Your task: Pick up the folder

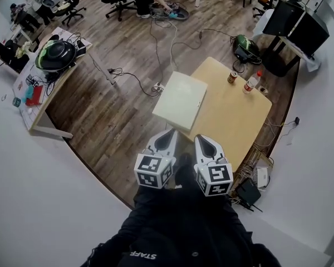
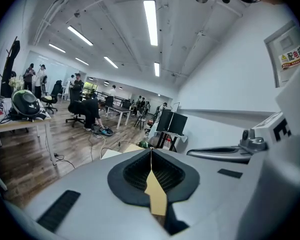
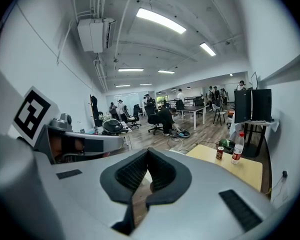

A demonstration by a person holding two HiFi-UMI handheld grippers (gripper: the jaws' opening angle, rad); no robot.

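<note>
Wood flooring (image 1: 122,104) strewn with cables runs under a small pale table (image 1: 234,115), and the white folder (image 1: 181,100) lies flat and closed at that table's left edge, with a can (image 1: 232,77) and a bottle (image 1: 253,82) standing together at the far right corner, well apart from it. On the near side, the person holds the left gripper (image 1: 168,139) and the right gripper (image 1: 205,143) side by side, both pointing toward the folder but short of touching it. Each pair of tongs is pressed together at the tips, with nothing pinched between them.
</note>
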